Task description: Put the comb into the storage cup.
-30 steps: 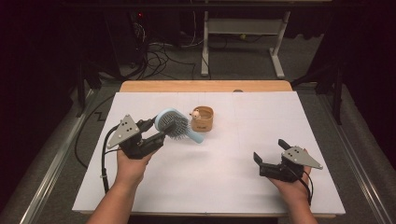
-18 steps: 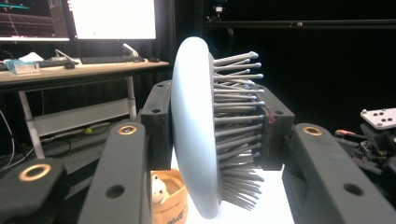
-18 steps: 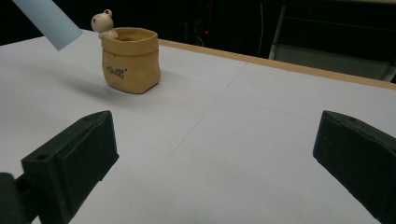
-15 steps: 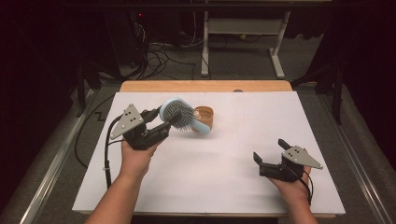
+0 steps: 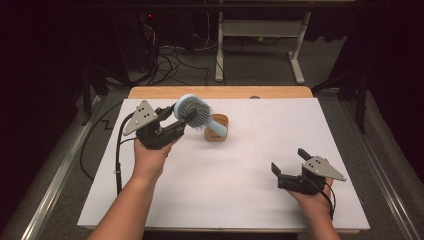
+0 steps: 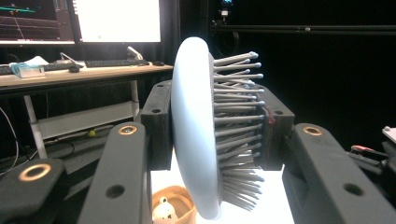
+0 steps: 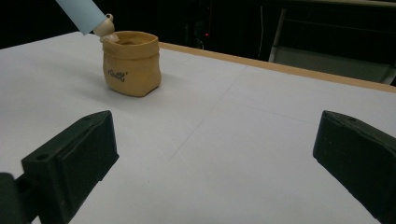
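A light blue hairbrush point(image 5: 196, 114) with grey bristles hangs in the air over the white table, its handle point(image 5: 216, 128) slanting down to the right above a small tan pouch point(image 5: 217, 128). My left gripper point(image 5: 181, 118) is shut on the brush's round head point(image 6: 196, 126), one pad against its back and the other against the bristles. The pouch point(image 7: 131, 62) stands upright with a small pale figure in its mouth, and the brush handle point(image 7: 81, 14) ends just above it. My right gripper point(image 5: 290, 165) rests low at the front right, open with nothing between its fingers point(image 7: 70, 158).
The white tabletop point(image 5: 240, 175) has a wooden strip point(image 5: 220, 92) along its far edge. Beyond it stand a metal-legged desk point(image 5: 260, 45) and loose cables on the floor. A desk with monitors point(image 6: 116, 21) and a keyboard lies behind in the left gripper view.
My left gripper has lifted the hairbrush up and to the right, and the brush handle now hangs over the pouch. The right gripper has stayed where it was.
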`<state>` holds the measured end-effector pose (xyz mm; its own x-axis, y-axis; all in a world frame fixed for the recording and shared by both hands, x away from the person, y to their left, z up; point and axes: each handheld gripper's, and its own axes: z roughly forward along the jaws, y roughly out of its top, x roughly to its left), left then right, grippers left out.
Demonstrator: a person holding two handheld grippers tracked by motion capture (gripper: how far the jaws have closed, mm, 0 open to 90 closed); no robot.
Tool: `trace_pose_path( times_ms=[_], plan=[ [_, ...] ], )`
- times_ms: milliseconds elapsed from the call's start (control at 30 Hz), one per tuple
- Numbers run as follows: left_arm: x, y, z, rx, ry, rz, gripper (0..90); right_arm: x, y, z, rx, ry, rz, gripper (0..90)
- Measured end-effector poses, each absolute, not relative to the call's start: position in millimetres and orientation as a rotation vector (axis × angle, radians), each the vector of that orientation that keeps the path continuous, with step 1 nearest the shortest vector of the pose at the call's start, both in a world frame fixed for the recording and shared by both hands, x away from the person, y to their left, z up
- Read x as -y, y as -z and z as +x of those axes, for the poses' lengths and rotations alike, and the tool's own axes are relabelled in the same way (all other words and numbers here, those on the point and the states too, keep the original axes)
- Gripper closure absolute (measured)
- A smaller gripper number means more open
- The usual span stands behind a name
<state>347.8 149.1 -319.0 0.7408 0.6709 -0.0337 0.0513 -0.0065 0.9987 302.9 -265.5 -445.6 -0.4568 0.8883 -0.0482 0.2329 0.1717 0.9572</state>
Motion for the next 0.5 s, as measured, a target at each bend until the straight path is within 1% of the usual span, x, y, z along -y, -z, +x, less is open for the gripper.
trace_pose_path(
  times_ms=[500],
  plan=[
    [-143.1, 306.5, 375.3, -0.629, -0.575, 1.517, 57.3, 266.2, 445.1, 303.0, -1.806, -1.311, 1.067, 0.1]
  ],
)
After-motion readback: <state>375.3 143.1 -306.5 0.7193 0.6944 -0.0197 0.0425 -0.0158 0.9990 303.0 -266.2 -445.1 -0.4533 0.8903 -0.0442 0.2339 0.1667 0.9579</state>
